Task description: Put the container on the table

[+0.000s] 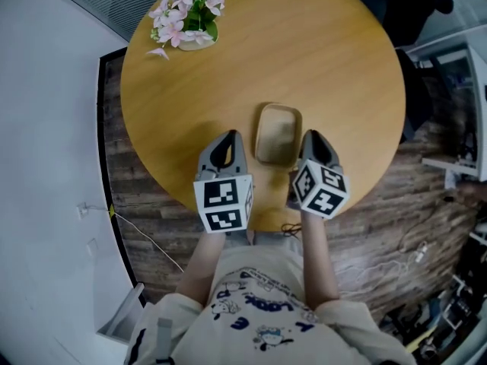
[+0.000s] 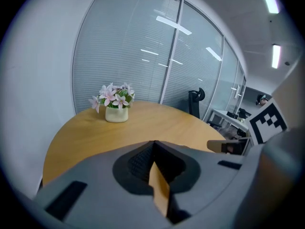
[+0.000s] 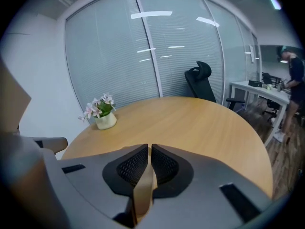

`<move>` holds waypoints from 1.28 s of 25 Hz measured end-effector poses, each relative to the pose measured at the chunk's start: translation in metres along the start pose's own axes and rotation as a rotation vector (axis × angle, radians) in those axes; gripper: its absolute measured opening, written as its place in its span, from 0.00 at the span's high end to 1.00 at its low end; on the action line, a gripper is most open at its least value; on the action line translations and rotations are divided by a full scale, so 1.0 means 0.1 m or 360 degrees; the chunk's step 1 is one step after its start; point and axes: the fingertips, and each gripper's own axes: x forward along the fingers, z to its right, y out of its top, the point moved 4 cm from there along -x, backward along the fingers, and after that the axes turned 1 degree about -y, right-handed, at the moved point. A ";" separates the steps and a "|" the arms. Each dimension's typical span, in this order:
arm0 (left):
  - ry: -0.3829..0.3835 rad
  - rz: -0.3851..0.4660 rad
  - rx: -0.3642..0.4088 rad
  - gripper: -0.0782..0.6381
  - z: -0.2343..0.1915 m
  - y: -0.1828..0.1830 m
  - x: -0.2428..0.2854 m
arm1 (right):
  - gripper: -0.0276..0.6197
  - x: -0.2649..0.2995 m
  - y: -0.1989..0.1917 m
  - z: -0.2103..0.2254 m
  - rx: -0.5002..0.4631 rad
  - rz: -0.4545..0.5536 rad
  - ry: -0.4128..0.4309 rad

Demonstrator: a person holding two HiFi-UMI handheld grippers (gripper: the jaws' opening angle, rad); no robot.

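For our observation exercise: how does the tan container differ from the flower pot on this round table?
The container is shallow, tan and empty; the flower pot is pale and holds pink flowers. The container lies near the person; the flower pot stands at the far left edge. Both sit on the round wooden table.

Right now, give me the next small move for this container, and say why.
Probably lower both together, level, until the container rests on the table. The left hand-held gripper and right hand-held gripper are each shut on its rim, over the tabletop's near part; whether it touches yet is unclear.
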 end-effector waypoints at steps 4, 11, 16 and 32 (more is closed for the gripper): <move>-0.0034 0.0102 0.0027 0.89 0.08 0.28 -0.07 | 0.93 -0.16 0.30 -0.08 -0.0019 0.0141 0.0049; -0.0081 0.0271 0.0056 0.89 0.24 0.71 -0.26 | 0.93 -0.52 0.77 -0.20 -0.0079 0.0382 0.0105; -0.0095 0.0403 0.0092 0.89 0.34 0.98 -0.45 | 0.93 -0.80 1.05 -0.27 -0.0107 0.0522 0.0142; -0.0130 0.0655 0.0157 0.89 0.50 1.42 -0.95 | 0.93 -1.35 1.46 -0.48 -0.0174 0.0805 0.0222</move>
